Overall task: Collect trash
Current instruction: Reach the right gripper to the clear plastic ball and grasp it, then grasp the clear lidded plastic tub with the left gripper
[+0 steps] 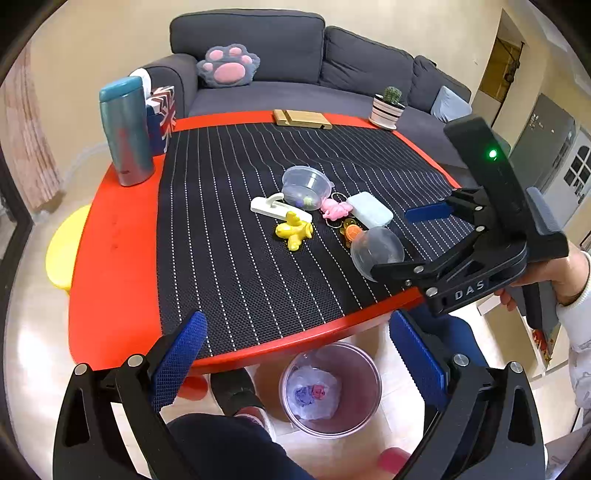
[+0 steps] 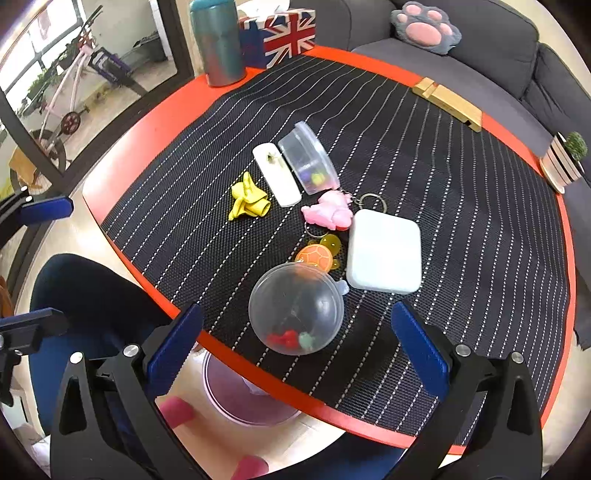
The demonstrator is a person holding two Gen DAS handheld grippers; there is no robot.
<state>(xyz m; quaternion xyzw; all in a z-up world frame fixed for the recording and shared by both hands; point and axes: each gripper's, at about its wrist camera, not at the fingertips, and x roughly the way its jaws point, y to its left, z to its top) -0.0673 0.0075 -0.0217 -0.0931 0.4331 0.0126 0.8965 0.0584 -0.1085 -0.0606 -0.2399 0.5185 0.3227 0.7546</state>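
Both tongs, left gripper (image 1: 295, 354) and right gripper (image 2: 297, 334), are gaping wide and holding nothing, so the round clear capsule (image 2: 296, 309) is risking rolling off the table edge (image 2: 258, 373) if nudged.

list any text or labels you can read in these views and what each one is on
"DAS": white letters on the black body of the right gripper, seen from the left wrist view.
No readable text on the teal flask, the Union Jack tissue box, or the table items.
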